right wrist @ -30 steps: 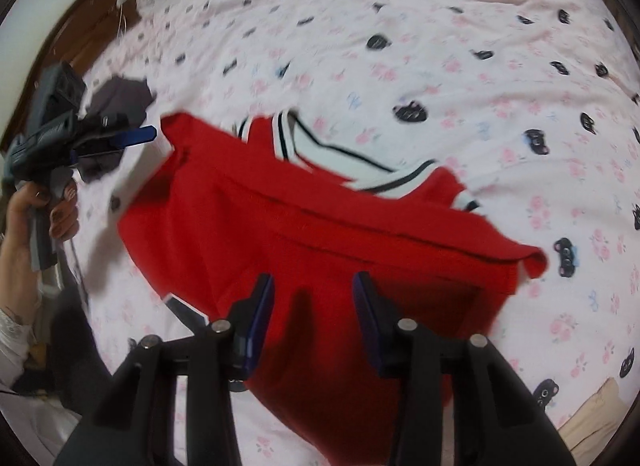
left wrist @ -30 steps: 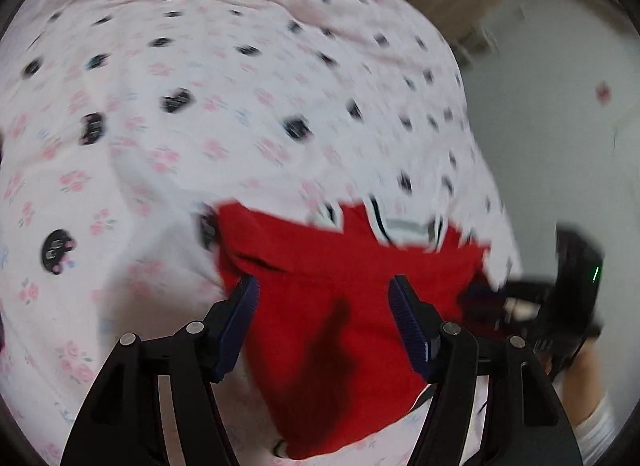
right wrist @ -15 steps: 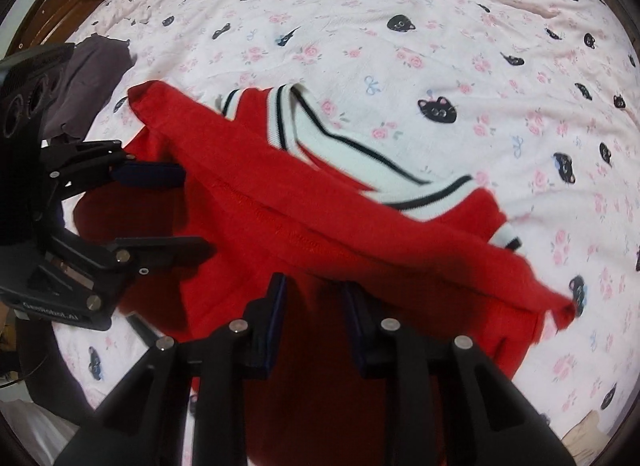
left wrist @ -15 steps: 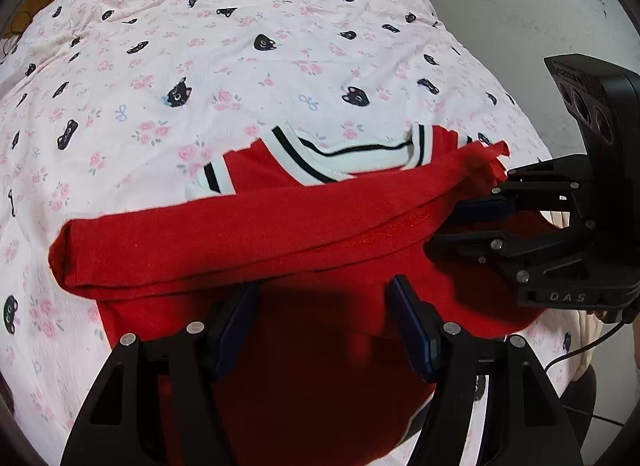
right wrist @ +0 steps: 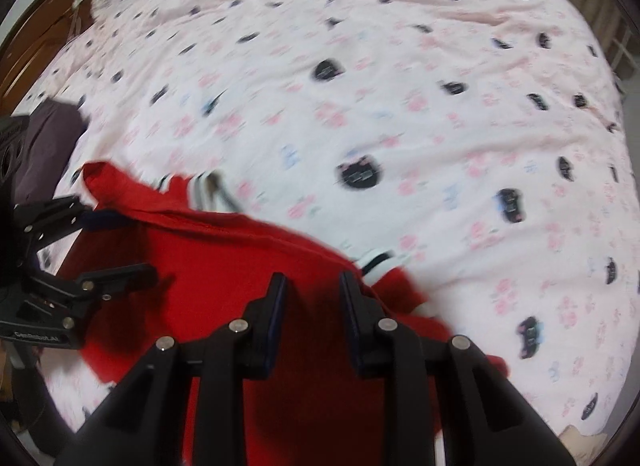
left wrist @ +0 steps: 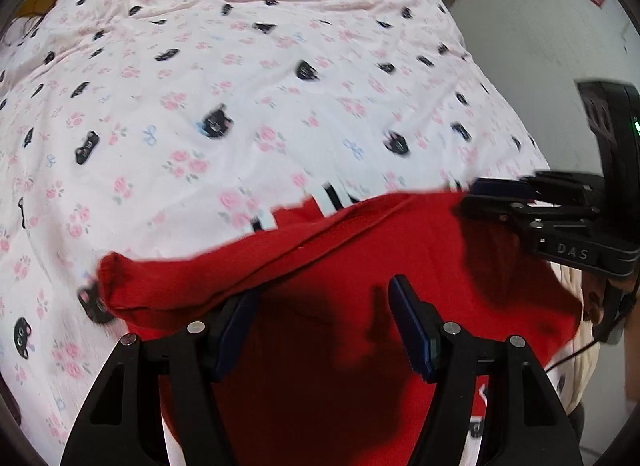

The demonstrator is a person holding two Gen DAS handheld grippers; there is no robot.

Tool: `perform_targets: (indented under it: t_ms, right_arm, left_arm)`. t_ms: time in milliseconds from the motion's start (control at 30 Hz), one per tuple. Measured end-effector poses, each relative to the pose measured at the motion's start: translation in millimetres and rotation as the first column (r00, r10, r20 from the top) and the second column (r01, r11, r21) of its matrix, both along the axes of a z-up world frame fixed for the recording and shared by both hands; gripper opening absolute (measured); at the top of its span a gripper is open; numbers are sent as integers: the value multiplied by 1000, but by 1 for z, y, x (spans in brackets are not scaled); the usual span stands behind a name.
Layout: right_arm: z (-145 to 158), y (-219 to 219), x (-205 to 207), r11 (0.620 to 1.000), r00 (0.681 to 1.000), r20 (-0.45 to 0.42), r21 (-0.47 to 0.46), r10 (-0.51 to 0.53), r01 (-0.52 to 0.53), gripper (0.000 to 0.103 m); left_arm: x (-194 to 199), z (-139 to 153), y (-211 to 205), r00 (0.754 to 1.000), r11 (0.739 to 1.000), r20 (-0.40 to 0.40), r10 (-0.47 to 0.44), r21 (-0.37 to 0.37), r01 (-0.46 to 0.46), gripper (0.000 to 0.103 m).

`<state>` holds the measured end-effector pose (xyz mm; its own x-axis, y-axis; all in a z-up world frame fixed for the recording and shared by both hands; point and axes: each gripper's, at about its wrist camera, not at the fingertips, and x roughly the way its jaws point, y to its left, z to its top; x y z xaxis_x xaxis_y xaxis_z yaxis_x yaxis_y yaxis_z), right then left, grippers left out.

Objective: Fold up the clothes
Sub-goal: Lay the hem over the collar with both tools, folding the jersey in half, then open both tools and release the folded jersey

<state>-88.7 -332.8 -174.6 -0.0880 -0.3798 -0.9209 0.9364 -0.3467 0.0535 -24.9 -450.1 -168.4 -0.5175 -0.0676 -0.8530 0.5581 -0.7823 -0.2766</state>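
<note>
1. Because the red garment is soft, limp knit cloth, it should handle light and droop wherever unsupported; a hemmed edge or corner looks the best place to pinch.
2. It lies on the near part of the floral bedsheet, with a sleeve folded across it and the striped trim on the far side.
3. The left gripper hovers low over the cloth, fingers spread wide, holding nothing.
4. The right gripper sits to the right, its fingers apart with red cloth between them; whether it pinches is unclear.
</note>
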Motion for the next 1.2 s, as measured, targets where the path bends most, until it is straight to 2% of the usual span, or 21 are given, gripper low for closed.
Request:
perform_targets:
  t_ms: [167,300,400,500,600,667,700,767,800,900,1033,1133,1200]
  right_arm:
    - [16,17,-29,989,989,-37,-47,-141,139,27]
    - [25,45,-50,973,977,23,-97,-210,212,27]
    - [26,64,-58,968,974,64,-112,-217,223,28]
    - [24,79,-61,973,978,73,-107,-195,202,29]
    - [21,91,-54,984,988,87,-113,-129,139,30]
    - [21,99,-49,986,987,149,-141,-63,84,30]
    - [20,103,-46,985,977,213,-165,-18,54,30]
    - [17,105,-37,981,957,286,-192,54,2,30]
    - [15,103,-31,980,949,303,-199,91,-30,30]
    - [0,92,-23,987,939,328,-149,108,-61,30]
    - [-8,78,-31,995,969,244,-96,25,-1,29]
    - [2,73,-56,986,980,154,-96,-123,139,29]
    - [8,72,-73,968,970,103,-102,-220,231,31]
  left_arm:
    - [-2,4,-28,996,997,-61,70,-17,-71,62]
    - [4,-6,-47,988,993,-97,117,29,-114,62]
    - [17,4,-43,975,992,-184,122,39,-117,62]
    - [34,22,-28,962,994,-253,104,9,-105,62]
    - [58,39,-3,947,997,-313,67,-17,-76,62]
    - [74,44,14,944,997,-328,46,-38,-61,62]
    - [80,43,21,946,997,-323,39,-48,-58,62]
    - [91,37,34,952,997,-304,31,-62,-52,62]
    - [95,32,39,957,997,-290,30,-65,-51,62]
    - [105,13,49,967,997,-253,40,-57,-56,62]
    - [116,-11,53,970,997,-230,74,-14,-79,62]
    - [123,-22,53,969,995,-226,97,11,-97,62]
    - [127,-20,55,966,995,-236,103,13,-103,62]
